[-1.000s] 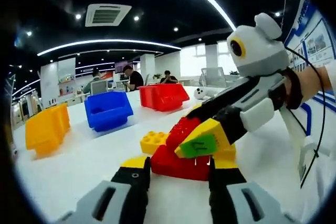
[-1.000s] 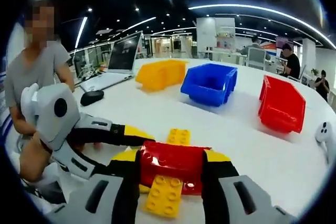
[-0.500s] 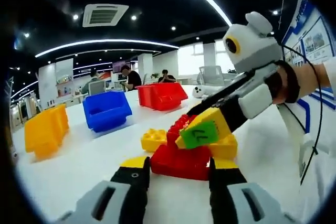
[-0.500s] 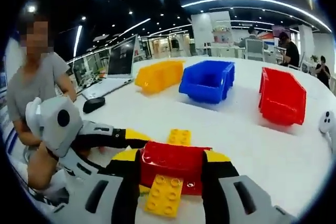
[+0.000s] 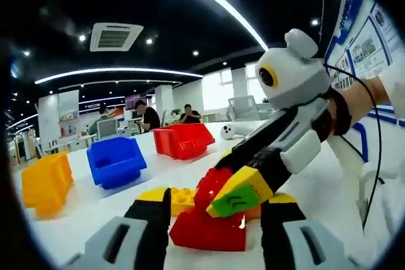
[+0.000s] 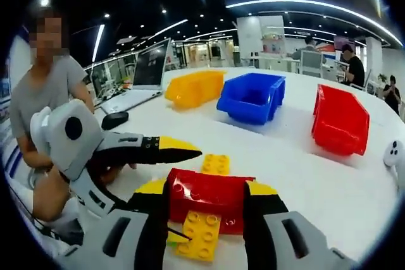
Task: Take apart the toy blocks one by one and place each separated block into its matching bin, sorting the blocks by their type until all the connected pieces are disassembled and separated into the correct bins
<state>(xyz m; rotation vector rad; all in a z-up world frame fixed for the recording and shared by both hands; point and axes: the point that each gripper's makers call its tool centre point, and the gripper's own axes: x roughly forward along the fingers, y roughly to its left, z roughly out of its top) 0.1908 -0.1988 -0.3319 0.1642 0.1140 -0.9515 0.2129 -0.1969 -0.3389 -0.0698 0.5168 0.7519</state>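
My right gripper (image 6: 205,205) is shut on a red block (image 6: 205,193) with a yellow block (image 6: 199,235) stuck to its near underside. In the left gripper view the red block cluster (image 5: 209,231) lies between the wide-apart jaws of my open left gripper (image 5: 215,227). There the right gripper (image 5: 218,189) reaches in from the right, its green-tagged yellow fingertip on the cluster's top. A loose yellow block (image 6: 216,164) lies on the table behind. The left gripper's upper finger (image 6: 172,150) points in from the left, just above the cluster. Yellow bin (image 6: 193,88), blue bin (image 6: 253,98) and red bin (image 6: 338,121) stand beyond.
On the white table (image 6: 304,175) a laptop (image 6: 149,64) and a mouse (image 6: 115,118) sit at the left. A white controller (image 6: 395,155) lies at the right edge. A person holds the left gripper. Other people sit at far desks.
My left gripper has closed in on the cluster, so the red block now sits between its jaws. Its upper finger has reached further right above the red block. The right gripper keeps its hold.
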